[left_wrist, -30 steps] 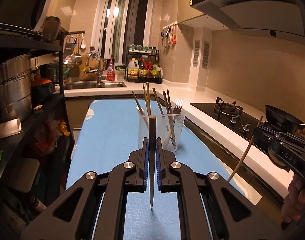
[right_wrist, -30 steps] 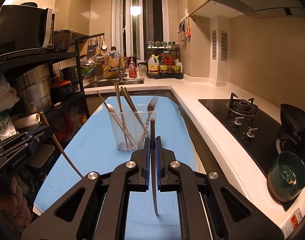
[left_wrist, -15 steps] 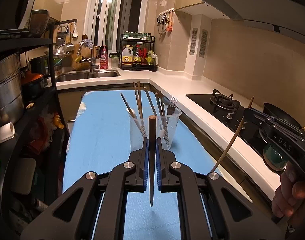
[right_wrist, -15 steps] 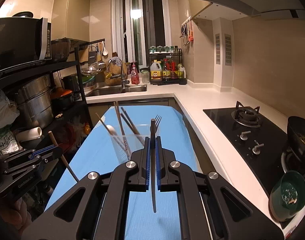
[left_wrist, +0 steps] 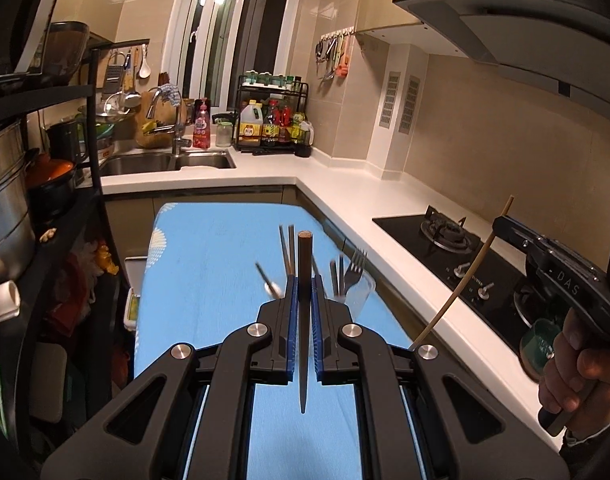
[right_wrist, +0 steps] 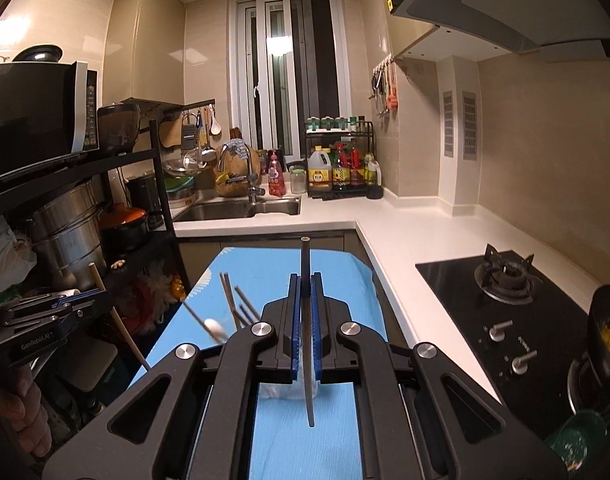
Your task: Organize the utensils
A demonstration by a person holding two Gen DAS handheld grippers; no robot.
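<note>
Each hand-held gripper, left [left_wrist: 303, 288] and right [right_wrist: 305, 300], is clamped on one thin wooden chopstick [left_wrist: 303, 312] above the clear plastic utensil cup [left_wrist: 355, 294] on the blue tabletop [left_wrist: 209, 264]; a misaligned descent could tip it.

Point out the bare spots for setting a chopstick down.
The blue mat is bare left of the clear cup and toward the sink. The white counter is bare between mat and stove. Around the cup it is crowded.

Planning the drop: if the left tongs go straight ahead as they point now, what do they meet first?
Probably the clear cup of utensils, just beyond the left tongs holding a chopstick; depth is uncertain.
</note>
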